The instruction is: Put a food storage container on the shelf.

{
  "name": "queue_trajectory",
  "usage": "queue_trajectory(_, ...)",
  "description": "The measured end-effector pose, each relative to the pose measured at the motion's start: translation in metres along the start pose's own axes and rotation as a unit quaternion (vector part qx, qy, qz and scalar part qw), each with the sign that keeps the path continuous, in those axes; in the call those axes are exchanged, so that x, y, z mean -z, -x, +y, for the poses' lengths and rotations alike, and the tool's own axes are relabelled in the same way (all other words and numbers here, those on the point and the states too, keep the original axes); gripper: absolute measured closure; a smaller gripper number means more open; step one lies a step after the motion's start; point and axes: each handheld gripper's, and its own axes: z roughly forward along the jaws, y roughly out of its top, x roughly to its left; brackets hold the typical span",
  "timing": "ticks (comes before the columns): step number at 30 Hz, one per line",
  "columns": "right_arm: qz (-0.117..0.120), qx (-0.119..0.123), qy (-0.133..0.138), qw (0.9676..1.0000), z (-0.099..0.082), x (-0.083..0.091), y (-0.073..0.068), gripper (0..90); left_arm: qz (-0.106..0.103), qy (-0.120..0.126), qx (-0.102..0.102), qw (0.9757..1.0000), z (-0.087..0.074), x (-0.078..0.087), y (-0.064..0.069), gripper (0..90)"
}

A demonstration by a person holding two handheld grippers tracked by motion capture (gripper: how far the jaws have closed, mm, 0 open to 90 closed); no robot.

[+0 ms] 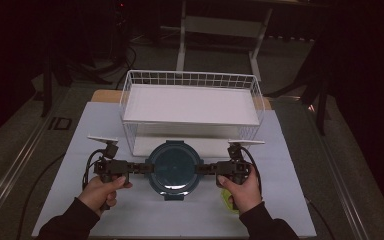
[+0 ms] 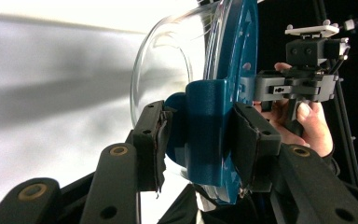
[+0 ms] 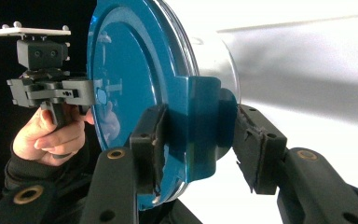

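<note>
Both claws [image 1: 172, 168] clamped, facing inward

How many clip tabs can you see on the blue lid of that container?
4. One tab sits between the left gripper jaws, one between the right gripper jaws, one faces the wire rack, one faces the person.

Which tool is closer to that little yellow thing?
Right. The yellow thing peeks out just under the hand holding the right tool, which grips one side of the blue-lidded container. The left tool grips the opposite side, farther away.
</note>
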Motion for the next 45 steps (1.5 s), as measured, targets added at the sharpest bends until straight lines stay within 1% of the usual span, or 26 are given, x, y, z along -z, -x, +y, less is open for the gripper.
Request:
queue_trajectory(5, 0.003, 0.006, 0.011, 0.9999, 0.005, 0.016, -0.01, 54.7, 0.0, 0.0, -0.016, 0.9999, 0.009, 0.002, 0.02, 57.0)
queue_trajectory(6, 0.005, 0.007, 0.016, 0.9998, 0.006, 0.019, -0.012, 54.7, 0.0, 0.0, -0.016, 0.9999, 0.009, 0.002, 0.02, 57.0)
queue_trajectory(7, 0.004, 0.011, 0.019, 0.9997, 0.007, 0.022, -0.015, 54.7, -0.002, 0.0, -0.023, 0.9997, 0.014, 0.003, 0.027, 57.0)
queue_trajectory(8, 0.003, 0.016, 0.023, 0.9996, 0.009, 0.026, -0.018, 54.7, -0.002, 0.0, -0.023, 0.9997, 0.014, 0.003, 0.027, 57.1)
queue_trajectory(9, 0.003, 0.018, 0.028, 0.9994, 0.01, 0.029, -0.02, 54.7, -0.005, 0.002, -0.028, 0.9996, 0.018, 0.004, 0.034, 57.1)
queue_trajectory(12, 0.002, 0.028, 0.04, 0.9988, 0.018, 0.04, -0.028, 54.8, -0.009, 0.002, -0.037, 0.9993, 0.026, 0.005, 0.045, 57.3)
queue_trajectory(13, 0.002, 0.031, 0.043, 0.9986, 0.021, 0.044, -0.031, 54.9, -0.011, 0.004, -0.037, 0.9992, 0.029, 0.006, 0.049, 57.3)
queue_trajectory(15, 0.001, 0.035, 0.048, 0.9983, 0.026, 0.05, -0.035, 54.9, -0.01, 0.004, -0.045, 0.9989, 0.035, 0.007, 0.056, 57.3)
queue_trajectory(16, 0.001, 0.035, 0.048, 0.9983, 0.026, 0.05, -0.035, 54.9, -0.01, 0.004, -0.045, 0.9989, 0.035, 0.007, 0.056, 57.4)
queue_trajectory(17, 0.004, 0.036, 0.053, 0.998, 0.03, 0.055, -0.038, 54.9, -0.008, 0.006, -0.05, 0.9987, 0.041, 0.008, 0.064, 57.4)
queue_trajectory(20, 0.006, 0.038, 0.06, 0.9975, 0.039, 0.062, -0.043, 54.9, -0.006, 0.008, -0.056, 0.9984, 0.053, 0.009, 0.072, 57.4)
queue_trajectory(24, 0.004, 0.043, 0.07, 0.9966, 0.051, 0.07, -0.048, 54.9, -0.009, 0.011, -0.059, 0.9981, 0.067, 0.008, 0.08, 57.4)
queue_trajectory(25, 0.004, 0.044, 0.071, 0.9965, 0.054, 0.072, -0.049, 54.9, -0.009, 0.011, -0.059, 0.9981, 0.067, 0.008, 0.08, 57.4)
queue_trajectory(26, 0.003, 0.044, 0.075, 0.9962, 0.057, 0.075, -0.05, 54.9, -0.012, 0.014, -0.063, 0.9979, 0.074, 0.006, 0.083, 57.4)
queue_trajectory(30, 0.001, 0.049, 0.085, 0.9951, 0.069, 0.083, -0.054, 54.9, -0.016, 0.017, -0.071, 0.9972, 0.089, 0.005, 0.09, 57.4)
queue_trajectory(31, 0.001, 0.048, 0.089, 0.9948, 0.072, 0.084, -0.055, 54.9, -0.016, 0.017, -0.071, 0.9972, 0.089, 0.005, 0.09, 57.4)
queue_trajectory(32, -0.001, 0.051, 0.09, 0.9946, 0.075, 0.086, -0.056, 54.9, -0.017, 0.021, -0.073, 0.997, 0.097, 0.004, 0.093, 57.4)
queue_trajectory(34, 0.001, 0.047, 0.094, 0.9944, 0.08, 0.088, -0.056, 54.8, -0.015, 0.026, -0.076, 0.9966, 0.105, 0.003, 0.096, 57.4)
queue_trajectory(35, 0.001, 0.047, 0.094, 0.9944, 0.08, 0.088, -0.056, 54.8, -0.015, 0.026, -0.076, 0.9966, 0.105, 0.003, 0.096, 57.4)
queue_trajectory(36, 0.002, 0.045, 0.099, 0.994, 0.086, 0.089, -0.055, 54.8, -0.015, 0.028, -0.076, 0.9966, 0.111, 0.001, 0.097, 57.4)
queue_trajectory(39, -0.001, 0.045, 0.104, 0.9935, 0.093, 0.092, -0.054, 54.9, -0.016, 0.029, -0.076, 0.9965, 0.119, -0.002, 0.096, 57.3)
queue_trajectory(40, -0.002, 0.045, 0.106, 0.9934, 0.095, 0.092, -0.054, 54.8, -0.016, 0.029, -0.076, 0.9965, 0.119, -0.002, 0.096, 57.3)
queue_trajectory(41, -0.003, 0.044, 0.106, 0.9933, 0.098, 0.092, -0.053, 54.8, -0.016, 0.031, -0.073, 0.9967, 0.125, -0.004, 0.096, 57.3)
queue_trajectory(45, -0.001, 0.031, 0.111, 0.9933, 0.108, 0.092, -0.046, 54.8, -0.013, 0.032, -0.07, 0.9969, 0.137, -0.011, 0.094, 57.3)
